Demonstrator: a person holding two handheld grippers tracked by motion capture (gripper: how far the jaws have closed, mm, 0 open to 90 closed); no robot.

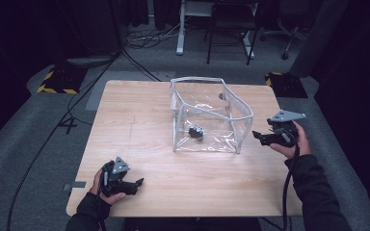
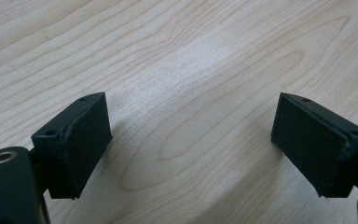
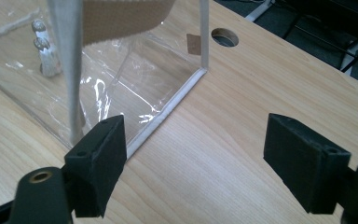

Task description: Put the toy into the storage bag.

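Near the middle of the worktop (image 1: pixel 139 144), slightly toward two o'clock from its centre, stands a clear plastic bag (image 1: pixel 207 118) with white-trimmed edges, open at the top, and a small dark clip-like object (image 1: pixel 197 132) lies on its floor toward the near wall. The bag's long axis looks to run roughly from twelve to six o'clock, its mouth facing up, its rim bowed and uneven; which way the small object points I cannot tell, it is too small. The right gripper (image 1: pixel 265 138) hovers just beside the bag at about three o'clock, jaws spread wide and empty; in the right gripper view one jaw sits close to the bag's near corner seam (image 3: pixel 165 116), apart from it as far as I can judge. The left gripper (image 1: pixel 136 184) rests down at seven o'clock, well apart from the bag, jaws likewise wide with nothing between them but bare wood. The risk from here, as I judge it, is the soft film: a push from the right jaws against the wall could slide or fold the light bag rather than grip it, and pinching the limp rim off-centre could tip it and spill the object. With the left gripper so far off, nothing steadies the bag's other side.
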